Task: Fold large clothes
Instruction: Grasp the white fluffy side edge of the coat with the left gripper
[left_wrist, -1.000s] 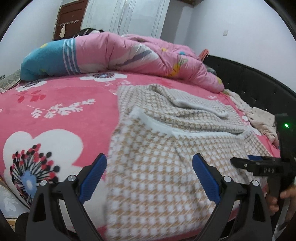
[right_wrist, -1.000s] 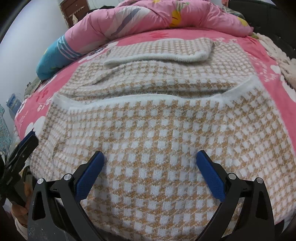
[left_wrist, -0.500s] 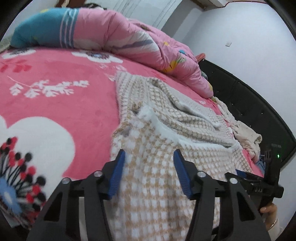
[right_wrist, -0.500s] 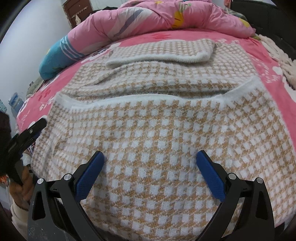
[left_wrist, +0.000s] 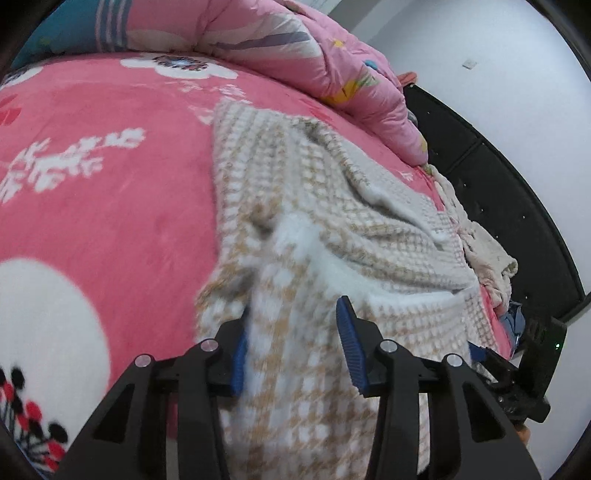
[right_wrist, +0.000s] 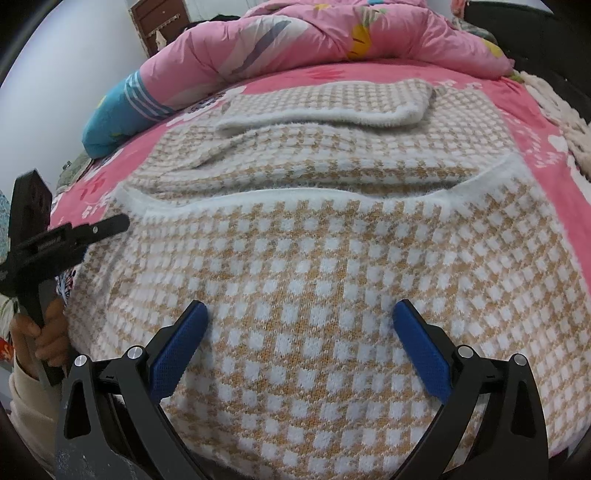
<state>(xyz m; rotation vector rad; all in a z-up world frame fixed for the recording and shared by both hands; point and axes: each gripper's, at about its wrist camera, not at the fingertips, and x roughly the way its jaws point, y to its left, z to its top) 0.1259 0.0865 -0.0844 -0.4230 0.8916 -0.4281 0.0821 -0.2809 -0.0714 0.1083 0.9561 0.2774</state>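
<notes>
A tan and white checked knit garment lies spread on the pink bed, its near part draped over the bed's front edge. In the left wrist view the garment has its near left edge bunched between my left gripper's blue pads, which are partly closed around the fabric. My right gripper is open, its blue pads wide apart over the garment's near middle, holding nothing. The left gripper also shows in the right wrist view at the garment's left edge.
The pink flowered bedspread covers the bed. A rolled pink and blue quilt lies along the far side. A cream cloth sits at the right edge by the black bed frame.
My left gripper has moved in onto the garment's left edge and narrowed its jaws around the fabric, which now bunches up. My right gripper has stayed open and still.
</notes>
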